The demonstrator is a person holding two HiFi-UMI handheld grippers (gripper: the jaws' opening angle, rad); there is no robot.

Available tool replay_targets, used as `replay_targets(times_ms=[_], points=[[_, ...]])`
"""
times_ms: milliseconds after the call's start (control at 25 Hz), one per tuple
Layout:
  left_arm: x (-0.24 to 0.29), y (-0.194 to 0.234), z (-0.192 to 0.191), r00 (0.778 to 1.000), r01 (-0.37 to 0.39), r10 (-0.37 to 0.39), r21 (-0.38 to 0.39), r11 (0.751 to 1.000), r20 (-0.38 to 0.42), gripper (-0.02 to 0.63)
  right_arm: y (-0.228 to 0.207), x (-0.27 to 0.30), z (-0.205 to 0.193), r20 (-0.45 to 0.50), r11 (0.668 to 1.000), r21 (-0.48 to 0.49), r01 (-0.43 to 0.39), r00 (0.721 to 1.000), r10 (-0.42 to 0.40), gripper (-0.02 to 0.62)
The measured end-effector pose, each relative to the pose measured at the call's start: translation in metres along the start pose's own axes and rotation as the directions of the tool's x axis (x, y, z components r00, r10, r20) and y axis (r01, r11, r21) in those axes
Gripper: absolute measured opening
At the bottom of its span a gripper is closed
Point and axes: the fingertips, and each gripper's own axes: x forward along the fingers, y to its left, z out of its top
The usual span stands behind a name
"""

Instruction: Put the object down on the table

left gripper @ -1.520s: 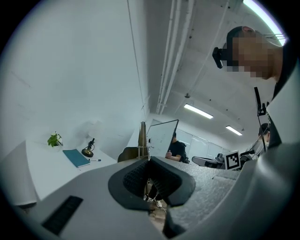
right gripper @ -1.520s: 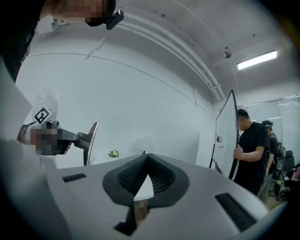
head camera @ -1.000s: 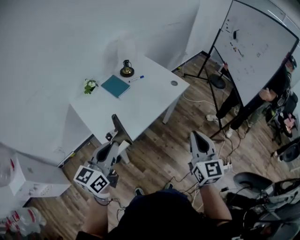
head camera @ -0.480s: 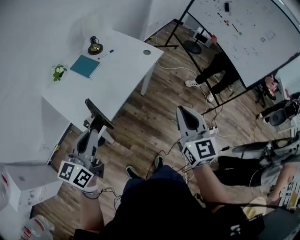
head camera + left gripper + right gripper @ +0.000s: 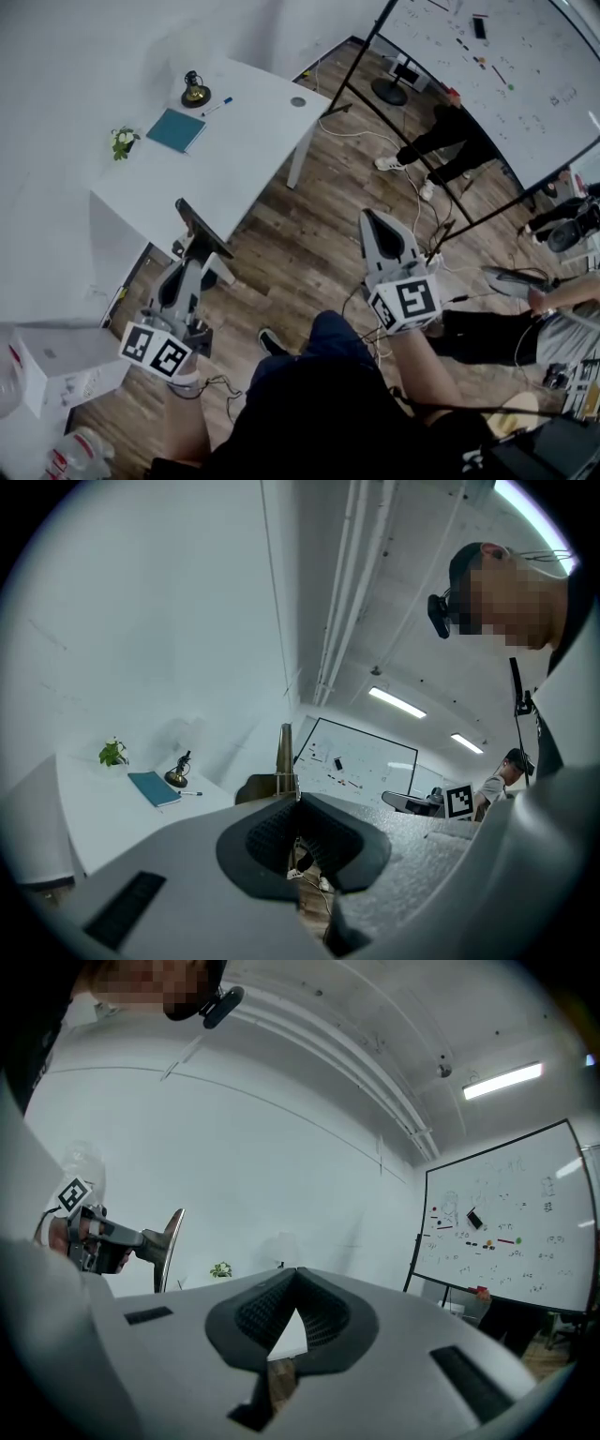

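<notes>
Left tongs stay clenched on the flat dark object, which sticks up past their tips, held in the air by the near edge of the white table. Right tongs are closed and empty, off to the right above the wood floor. Grip and place match a second ago; only the head camera has swung. Only the right gripper view shows the object's shiny face.

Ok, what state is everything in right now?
Left gripper: jaws shut on the flat object.
Flat object: held in the air, not on the table.
Right gripper: jaws shut, empty.
Notebook: closed, flat on the table.
Pen: lying on the table.
Plant: upright on the table.
</notes>
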Motion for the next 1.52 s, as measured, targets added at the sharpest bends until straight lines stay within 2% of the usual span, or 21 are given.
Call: replay_targets(times_ms=[280,520,640,720,920,1080,1360,1520], points=[[0.006,-0.015,-0.016,1.000,-0.030,0.030,0.018,0.999,-0.009,0.008,-0.020,-0.005,-0.025,0.008,0.999,0.039,-0.013,1.000,0.013,0.005],[-0.027,-0.069,-0.049,0.999,-0.046,0.047,0.051,0.998,-0.017,0.008,-0.021,-0.071,-0.049,0.031,0.997,0.069,-0.026,0.999,0.024,0.005],[-0.006,-0.087,-0.049,0.997,-0.077,0.076,0.123,0.989,0.013,0.008,-0.043,-0.059,-0.054,0.105,0.993,0.089,-0.076,0.992,0.066,0.005],[0.019,-0.094,-0.046,0.995,-0.095,0.093,0.127,0.987,0.019,0.008,-0.067,-0.045,-0.056,0.111,0.990,0.101,-0.096,0.990,0.085,0.005],[0.087,-0.075,-0.025,0.991,-0.135,0.135,0.085,0.987,0.010,0.008,-0.113,0.015,-0.040,0.088,0.984,0.119,-0.132,0.989,0.122,0.005],[0.129,-0.058,-0.024,0.982,-0.188,0.187,0.046,0.981,0.009,0.008,-0.142,0.050,-0.042,0.085,0.976,0.130,-0.177,0.982,0.167,0.005],[0.170,-0.038,-0.039,0.966,-0.260,0.259,-0.032,0.965,-0.015,0.008,-0.185,0.079,-0.056,0.075,0.967,0.160,-0.200,0.979,0.190,0.005],[0.185,-0.008,-0.042,0.959,-0.283,0.281,-0.042,0.958,-0.040,0.009,-0.192,0.108,-0.069,0.058,0.964,0.184,-0.191,0.981,0.184,0.005]])
